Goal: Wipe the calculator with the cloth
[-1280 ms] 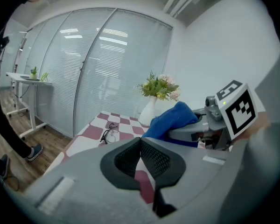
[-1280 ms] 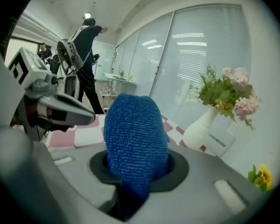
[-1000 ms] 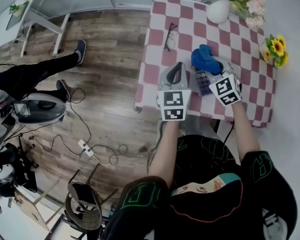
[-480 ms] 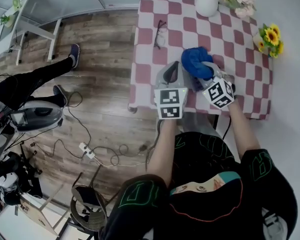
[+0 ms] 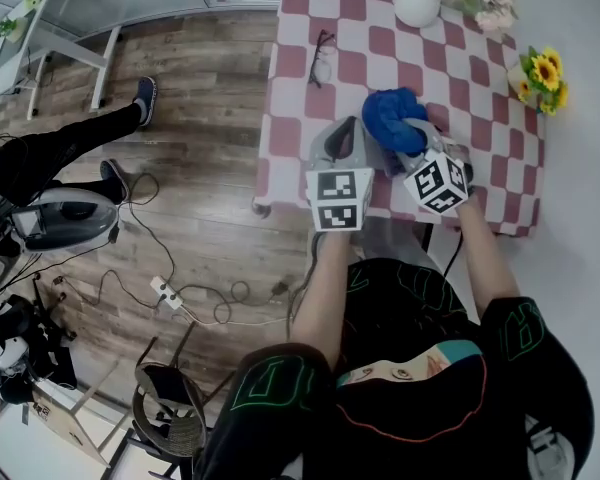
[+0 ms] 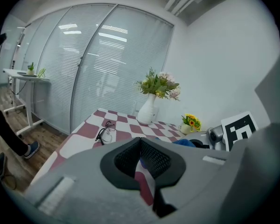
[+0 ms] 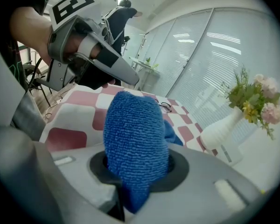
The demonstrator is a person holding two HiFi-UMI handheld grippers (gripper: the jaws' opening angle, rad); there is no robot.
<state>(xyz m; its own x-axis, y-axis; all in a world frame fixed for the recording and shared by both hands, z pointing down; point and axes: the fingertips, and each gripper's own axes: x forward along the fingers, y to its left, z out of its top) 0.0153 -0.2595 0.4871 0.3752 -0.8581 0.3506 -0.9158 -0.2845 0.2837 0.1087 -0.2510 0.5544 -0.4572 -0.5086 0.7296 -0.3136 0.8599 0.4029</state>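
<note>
My right gripper point(image 5: 410, 133) is shut on a blue cloth point(image 5: 390, 118), bunched up and pressed low over the checkered table point(image 5: 480, 118). In the right gripper view the cloth point(image 7: 135, 139) fills the jaws of that gripper point(image 7: 135, 169). Only a dark sliver of the calculator point(image 5: 382, 161) shows under the cloth, between the two grippers. My left gripper point(image 5: 348, 133) lies just left of it, jaws shut to a point with nothing seen in them. Its own view shows my left gripper point(image 6: 142, 161) with a bit of blue behind it.
Black glasses point(image 5: 322, 58) lie on the table's far left part. A white vase of flowers point(image 5: 420, 3) stands at the far edge, and a small sunflower pot point(image 5: 542, 70) at the right edge. On the wooden floor to the left are a person's legs point(image 5: 60, 148) and cables.
A second ago the calculator's keys showed below the cloth. The right gripper has since drawn the cloth over it, so it is nearly all covered. The left gripper has hardly moved.
</note>
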